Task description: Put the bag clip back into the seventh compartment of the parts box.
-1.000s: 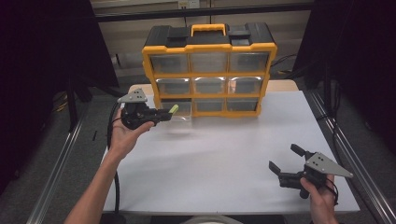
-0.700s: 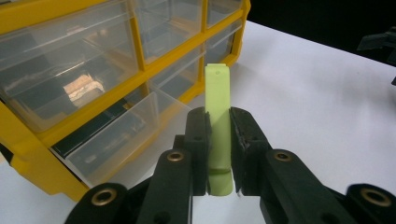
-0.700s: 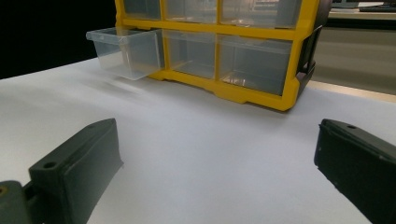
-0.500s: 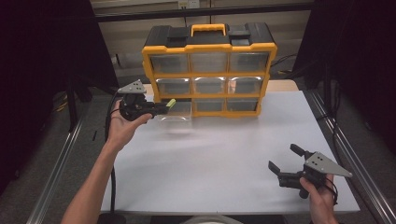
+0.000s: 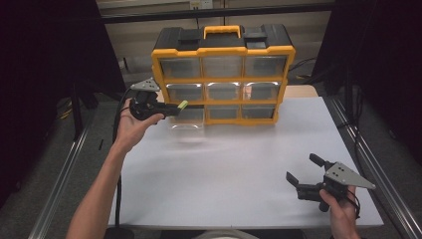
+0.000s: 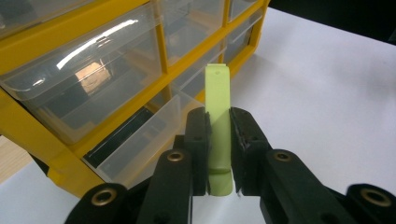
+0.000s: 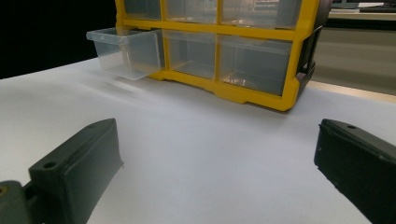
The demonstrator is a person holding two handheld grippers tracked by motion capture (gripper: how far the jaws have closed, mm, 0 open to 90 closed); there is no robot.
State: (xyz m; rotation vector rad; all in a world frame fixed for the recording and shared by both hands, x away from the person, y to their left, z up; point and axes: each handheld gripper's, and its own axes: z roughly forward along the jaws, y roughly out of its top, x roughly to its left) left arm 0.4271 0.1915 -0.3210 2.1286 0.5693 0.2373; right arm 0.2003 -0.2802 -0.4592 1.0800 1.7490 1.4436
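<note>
Over the pulled-out clear drawer [image 6: 140, 140] of the yellow organizer [image 5: 222, 74], left gripper [image 6: 218, 135] pinches a green strip [image 6: 218, 130]; right gripper [image 5: 304, 174] gapes.

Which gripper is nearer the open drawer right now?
Left. The left gripper, shut on a green strip, hangs right beside the open drawer. The right gripper sits open far across the table, near its front edge.

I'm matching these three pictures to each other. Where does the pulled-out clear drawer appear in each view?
High view: pulled-out drawer at the yellow organizer's bottom left.
Left gripper view: lower left, beside the green strip.
Right gripper view: upper left.
Shared landmark: the organizer's yellow frame.
</note>
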